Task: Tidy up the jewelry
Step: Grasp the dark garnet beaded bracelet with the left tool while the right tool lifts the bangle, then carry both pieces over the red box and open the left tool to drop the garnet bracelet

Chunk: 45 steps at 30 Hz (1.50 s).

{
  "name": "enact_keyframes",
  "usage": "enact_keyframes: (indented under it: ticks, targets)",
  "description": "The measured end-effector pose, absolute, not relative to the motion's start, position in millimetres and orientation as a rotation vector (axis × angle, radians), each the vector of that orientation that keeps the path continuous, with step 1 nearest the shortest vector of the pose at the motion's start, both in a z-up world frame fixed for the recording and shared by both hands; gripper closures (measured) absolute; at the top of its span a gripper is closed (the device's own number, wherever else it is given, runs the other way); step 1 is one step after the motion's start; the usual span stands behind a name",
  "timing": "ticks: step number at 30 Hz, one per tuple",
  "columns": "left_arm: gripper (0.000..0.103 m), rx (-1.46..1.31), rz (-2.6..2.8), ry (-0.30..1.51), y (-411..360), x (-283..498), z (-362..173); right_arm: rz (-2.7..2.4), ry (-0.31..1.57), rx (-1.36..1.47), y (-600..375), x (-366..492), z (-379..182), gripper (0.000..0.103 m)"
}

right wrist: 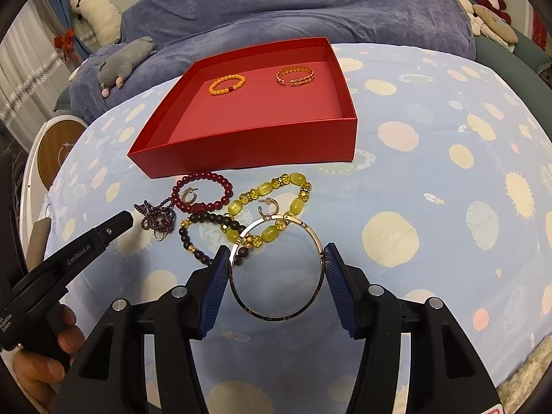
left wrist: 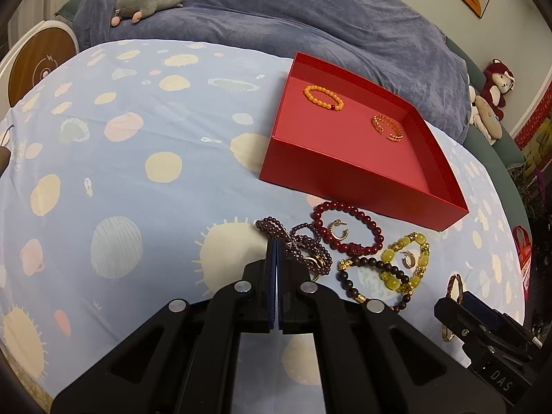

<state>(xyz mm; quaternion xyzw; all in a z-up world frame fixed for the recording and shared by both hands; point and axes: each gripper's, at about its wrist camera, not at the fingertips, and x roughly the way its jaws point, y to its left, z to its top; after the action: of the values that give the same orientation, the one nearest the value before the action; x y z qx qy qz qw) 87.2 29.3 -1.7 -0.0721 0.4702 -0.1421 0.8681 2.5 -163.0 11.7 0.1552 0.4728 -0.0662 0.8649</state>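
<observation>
A red box [left wrist: 348, 176] [right wrist: 248, 145] lies on the bed and holds an orange bead bracelet [left wrist: 323, 97] [right wrist: 228, 84] and a gold chain cuff [left wrist: 387, 127] [right wrist: 295, 75]. In front of it lies a pile: a dark red bead bracelet [right wrist: 203, 196], a yellow bead bracelet [right wrist: 272, 207], a dark bead bracelet [right wrist: 207, 234], a garnet strand [left wrist: 303, 248] [right wrist: 155, 215] and two hoop earrings. My right gripper [right wrist: 276, 265] is shut on a silver bangle [right wrist: 276, 269], pads on both sides. My left gripper [left wrist: 276, 245] is shut, its tips at the garnet strand; I cannot tell whether it grips it.
The bed has a light blue planet-print sheet [left wrist: 138, 172] and a rumpled purple blanket [left wrist: 310, 17] behind the box. A grey plush [left wrist: 148, 0] lies on the blanket; more plush toys [right wrist: 490, 0] sit at the far right. A round white stool [right wrist: 55, 151] stands at the left.
</observation>
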Motion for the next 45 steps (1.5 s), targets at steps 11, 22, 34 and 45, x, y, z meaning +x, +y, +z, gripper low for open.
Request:
enact_keyframes:
  ticks: [11, 22, 34, 45]
  targets:
    - [0.064, -0.157, -0.263, 1.031, 12.4, 107.5, -11.0, -0.13, 0.988, 0.325, -163.5, 2.4, 13.5, 0.05]
    - [0.099, -0.148, -0.29, 1.011, 13.6, 102.7, -5.8, -0.12, 0.988, 0.314, -159.0, 1.4, 15.5, 0.05]
    - [0.1, -0.132, -0.333, 1.002, 19.0, 69.8, 16.3, -0.122, 0.975, 0.319, -160.3, -0.3, 23.0, 0.049]
    - [0.1, -0.144, -0.409, 0.934, 3.3, 83.9, 65.3, -0.111, 0.926, 0.339, -173.1, 18.0, 47.4, 0.05]
